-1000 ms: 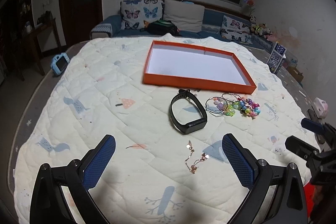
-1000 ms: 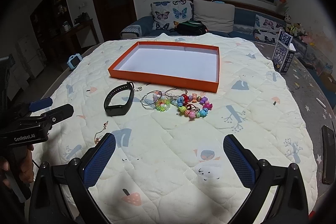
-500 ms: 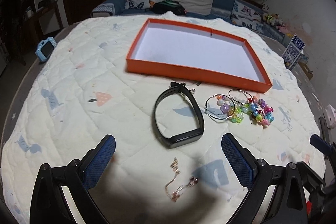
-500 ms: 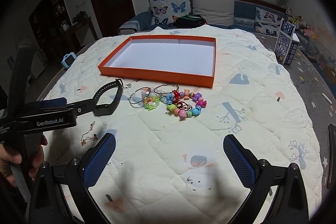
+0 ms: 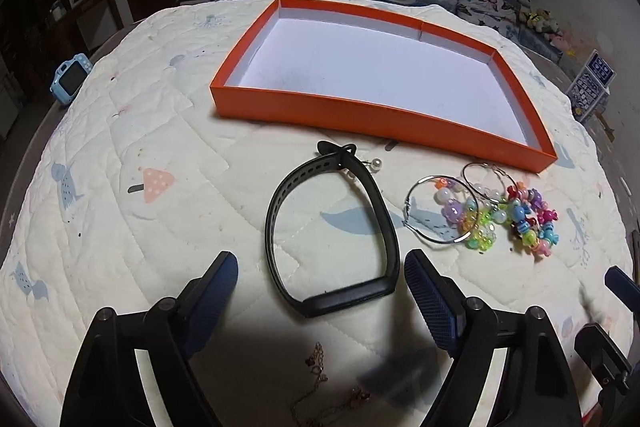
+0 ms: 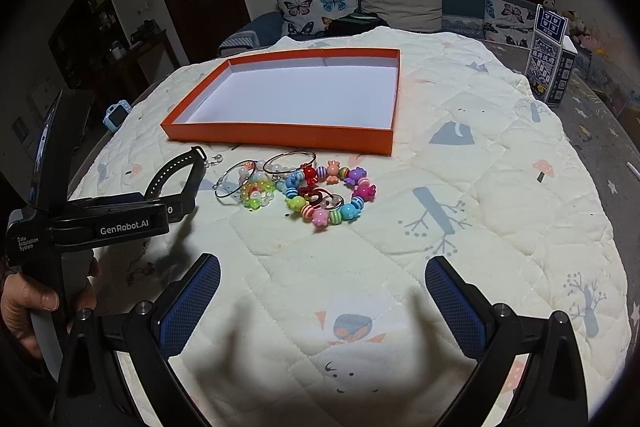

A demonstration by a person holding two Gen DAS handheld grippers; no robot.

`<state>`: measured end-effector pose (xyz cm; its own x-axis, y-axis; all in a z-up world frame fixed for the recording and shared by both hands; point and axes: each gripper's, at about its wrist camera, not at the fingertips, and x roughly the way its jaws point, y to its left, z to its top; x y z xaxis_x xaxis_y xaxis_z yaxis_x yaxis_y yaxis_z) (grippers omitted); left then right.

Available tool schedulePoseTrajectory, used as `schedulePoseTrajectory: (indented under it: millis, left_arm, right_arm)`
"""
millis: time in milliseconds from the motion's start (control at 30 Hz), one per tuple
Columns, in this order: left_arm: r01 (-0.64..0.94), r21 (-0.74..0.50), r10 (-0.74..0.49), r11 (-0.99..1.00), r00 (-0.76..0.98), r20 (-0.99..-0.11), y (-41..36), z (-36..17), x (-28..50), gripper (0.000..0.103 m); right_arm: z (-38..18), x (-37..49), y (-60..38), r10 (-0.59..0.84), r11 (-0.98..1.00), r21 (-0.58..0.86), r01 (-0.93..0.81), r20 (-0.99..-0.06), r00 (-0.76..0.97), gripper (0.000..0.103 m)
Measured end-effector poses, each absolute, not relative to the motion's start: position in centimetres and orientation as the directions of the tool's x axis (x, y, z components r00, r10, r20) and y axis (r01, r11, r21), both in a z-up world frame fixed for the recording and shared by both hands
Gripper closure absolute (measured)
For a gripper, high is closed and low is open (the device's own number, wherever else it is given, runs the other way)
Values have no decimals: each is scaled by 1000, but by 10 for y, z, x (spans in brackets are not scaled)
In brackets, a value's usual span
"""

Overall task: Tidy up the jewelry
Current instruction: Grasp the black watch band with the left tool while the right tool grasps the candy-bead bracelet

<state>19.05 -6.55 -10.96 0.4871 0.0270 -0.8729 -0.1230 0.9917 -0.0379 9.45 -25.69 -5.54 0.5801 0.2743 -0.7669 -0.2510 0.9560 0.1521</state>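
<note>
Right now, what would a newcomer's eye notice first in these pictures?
First the empty orange tray at the far side of the quilt. Then the pile of colourful bead bracelets in front of it, and the black watch band lying just ahead of the open left tongs.

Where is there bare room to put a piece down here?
The orange tray is bare inside. The quilt lies open right of the bead bracelets, and between them and the right claw. Crowded: the strip before the tray, with the black band, hoop bracelets and beads.
</note>
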Motion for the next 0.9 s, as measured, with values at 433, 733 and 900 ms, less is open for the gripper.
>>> schedulePoseTrajectory:
  millis: [433, 733, 900]
  left_arm:
    - [-94, -5, 44, 996, 501, -865, -73, -112, 198, 40]
    - [-55, -51, -15, 997, 519, -854, -62, -103, 185, 46]
    - [-50, -65, -28, 997, 532, -846, -53, -96, 179, 46]
  right_arm:
    - [-62, 109, -263, 283, 952, 154, -264, -772, 569, 0]
    - [-61, 128, -260, 317, 940, 179, -291, -775, 547, 19]
    - [-63, 139, -264, 296, 949, 179, -258, -787, 541, 36]
